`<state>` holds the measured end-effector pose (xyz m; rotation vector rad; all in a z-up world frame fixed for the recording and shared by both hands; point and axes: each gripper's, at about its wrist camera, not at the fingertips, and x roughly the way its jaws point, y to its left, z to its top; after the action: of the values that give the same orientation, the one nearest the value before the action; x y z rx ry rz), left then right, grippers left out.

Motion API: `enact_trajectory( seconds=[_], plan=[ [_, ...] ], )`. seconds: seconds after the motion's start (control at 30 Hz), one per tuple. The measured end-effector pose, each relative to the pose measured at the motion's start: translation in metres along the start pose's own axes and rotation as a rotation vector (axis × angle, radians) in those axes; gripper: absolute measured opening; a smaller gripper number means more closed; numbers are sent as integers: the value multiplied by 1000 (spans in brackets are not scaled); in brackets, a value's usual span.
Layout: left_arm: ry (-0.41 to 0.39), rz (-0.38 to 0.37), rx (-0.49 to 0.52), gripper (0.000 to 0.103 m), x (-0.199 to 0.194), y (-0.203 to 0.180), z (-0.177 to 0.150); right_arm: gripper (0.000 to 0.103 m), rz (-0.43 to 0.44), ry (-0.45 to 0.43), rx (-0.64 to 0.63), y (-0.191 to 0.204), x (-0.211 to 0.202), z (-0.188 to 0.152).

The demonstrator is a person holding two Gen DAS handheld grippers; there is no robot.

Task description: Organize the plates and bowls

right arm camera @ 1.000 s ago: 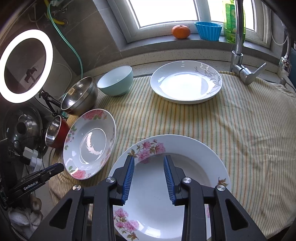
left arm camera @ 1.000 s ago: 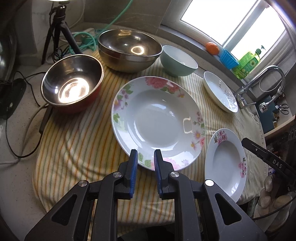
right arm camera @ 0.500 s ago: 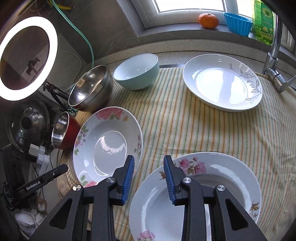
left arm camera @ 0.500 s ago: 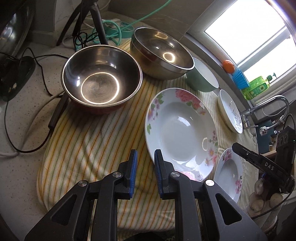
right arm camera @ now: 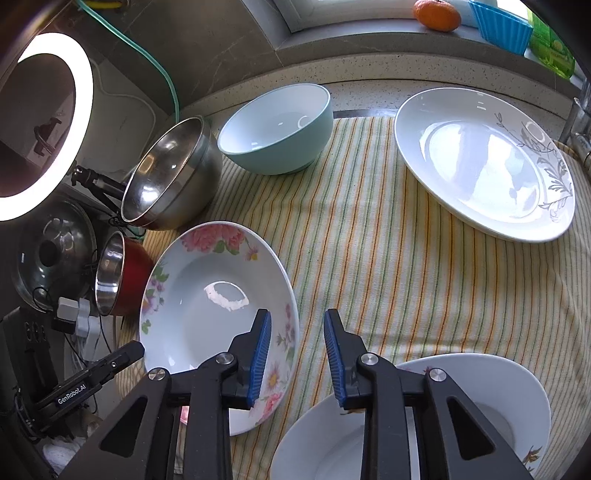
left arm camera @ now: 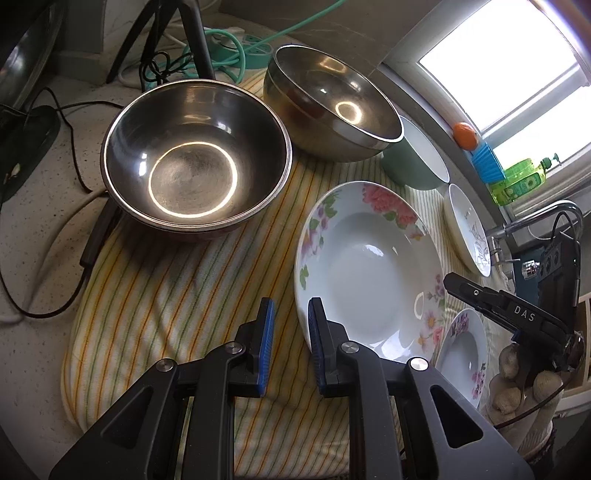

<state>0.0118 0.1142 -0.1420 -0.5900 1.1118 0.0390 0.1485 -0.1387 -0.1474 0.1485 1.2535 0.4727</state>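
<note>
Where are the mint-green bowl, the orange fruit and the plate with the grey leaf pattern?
mint-green bowl (right arm camera: 275, 127), right wrist view, on its pale inner wall.
orange fruit (right arm camera: 437, 14), right wrist view, on the middle of its skin, up on the windowsill.
grey leaf-pattern plate (right arm camera: 484, 162), right wrist view, on its glossy centre.

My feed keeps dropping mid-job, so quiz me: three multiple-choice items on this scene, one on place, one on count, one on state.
1. The light blue bowl sits:
A. between the plain steel bowl and the grey-leaf plate
B. inside the red-sided bowl
C. on the windowsill

2. Plates with pink flowers:
A. one
B. two
C. four

3. The left gripper is:
A. shut on a plate
B. empty
C. holding a bowl

A: it stands between them on the cloth.
B: large and small.
B: only striped cloth shows between its fingers.
</note>
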Motion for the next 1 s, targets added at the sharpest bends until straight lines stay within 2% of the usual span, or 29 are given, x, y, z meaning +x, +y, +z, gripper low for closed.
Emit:
enact_trajectory(
  seconds=[0.23, 0.5, 0.7, 0.8, 1.0],
  plan=[
    [4, 3, 4, 17, 5, 0, 3, 21, 5, 17, -2, 1, 9, 5],
    [8, 4, 19, 17, 9, -2, 5, 13, 14, 39, 0, 4, 18, 7],
    [15, 2, 27, 16, 12, -6, 7, 11, 13, 41, -1, 3, 18, 7],
    [16, -2, 33, 12, 14, -7, 7, 11, 12, 41, -3, 4, 19, 7],
    [18, -2, 50, 11, 17, -12, 7, 11, 19, 41, 0, 2, 20, 8]
  ],
)
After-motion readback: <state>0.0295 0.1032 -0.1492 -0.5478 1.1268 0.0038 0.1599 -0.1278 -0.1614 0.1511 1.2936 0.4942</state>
